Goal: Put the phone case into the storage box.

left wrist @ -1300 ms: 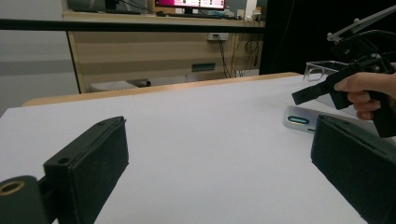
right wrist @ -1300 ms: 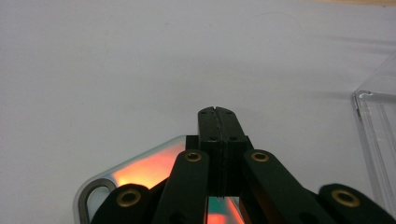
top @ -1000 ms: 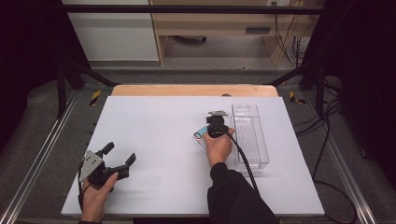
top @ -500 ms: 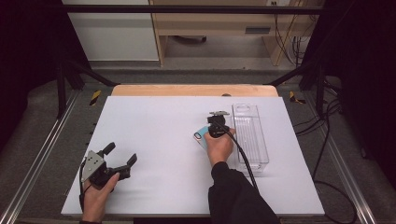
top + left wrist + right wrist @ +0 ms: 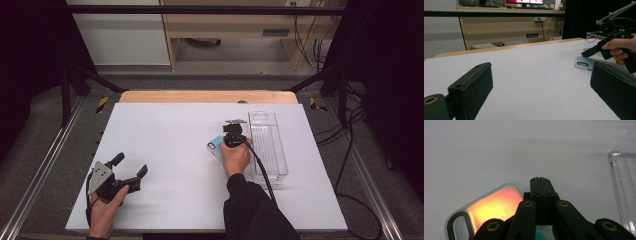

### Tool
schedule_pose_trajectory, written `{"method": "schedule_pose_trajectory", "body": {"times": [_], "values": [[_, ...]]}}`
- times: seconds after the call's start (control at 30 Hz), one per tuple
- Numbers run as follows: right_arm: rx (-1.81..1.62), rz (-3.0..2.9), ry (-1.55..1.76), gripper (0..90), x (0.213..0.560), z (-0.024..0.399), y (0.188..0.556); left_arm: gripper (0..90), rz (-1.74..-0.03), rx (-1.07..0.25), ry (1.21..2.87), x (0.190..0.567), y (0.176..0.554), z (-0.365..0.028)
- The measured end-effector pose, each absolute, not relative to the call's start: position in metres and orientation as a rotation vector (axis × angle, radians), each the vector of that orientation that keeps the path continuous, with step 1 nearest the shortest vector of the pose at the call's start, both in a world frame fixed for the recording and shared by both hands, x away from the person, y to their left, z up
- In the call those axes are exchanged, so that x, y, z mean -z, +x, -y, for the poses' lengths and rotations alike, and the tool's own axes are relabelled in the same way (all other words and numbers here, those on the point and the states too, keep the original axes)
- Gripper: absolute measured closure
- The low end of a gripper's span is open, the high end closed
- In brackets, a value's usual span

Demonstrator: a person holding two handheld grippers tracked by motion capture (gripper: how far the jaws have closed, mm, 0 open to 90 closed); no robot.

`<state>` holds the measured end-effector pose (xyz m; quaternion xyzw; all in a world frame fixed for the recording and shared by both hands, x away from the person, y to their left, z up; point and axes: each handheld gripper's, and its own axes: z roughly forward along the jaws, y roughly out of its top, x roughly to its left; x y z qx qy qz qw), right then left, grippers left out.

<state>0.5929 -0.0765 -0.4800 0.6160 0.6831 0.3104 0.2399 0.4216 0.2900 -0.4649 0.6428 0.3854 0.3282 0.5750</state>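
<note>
Phone case [image 5: 216, 147] lies flat on the white desk [image 5: 170, 135], just left of my right tongs [image 5: 231, 135] and near the clear plastic tray [image 5: 268, 148], apart from it. From above the case reads teal-blue with a camera cutout at its near-left corner. My right gripper view gives it differently: the case [image 5: 491, 206] glows orange under the light, its oval cutout at lower left, and its edge runs under the right tongs [image 5: 540, 180]. I see those jaws pressed flat together with nothing between them, tips just above the bare desk beside the case; whether they touch the case I cannot tell. The tray's corner [image 5: 624, 170] shows at that view's right edge.

My left gripper view looks level across the desk: case [image 5: 584, 64] as a thin pale slab, right tongs [image 5: 590, 52] slanting down over it in my hand [image 5: 621, 48].

Left tongs [image 5: 131, 166] rest at the near-left of the desk, jaws spread wide, holding nothing.
</note>
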Motion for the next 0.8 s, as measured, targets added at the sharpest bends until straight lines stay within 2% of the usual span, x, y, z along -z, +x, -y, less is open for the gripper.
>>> {"method": "schedule_pose_trajectory", "body": {"times": [0.8], "values": [[-0.866, -1.874, 1.688, 90.0, 0.480, 0.077, 0.576, 3.9, -0.896, -0.765, 1.510, 0.464, 0.421, -0.287]]}}
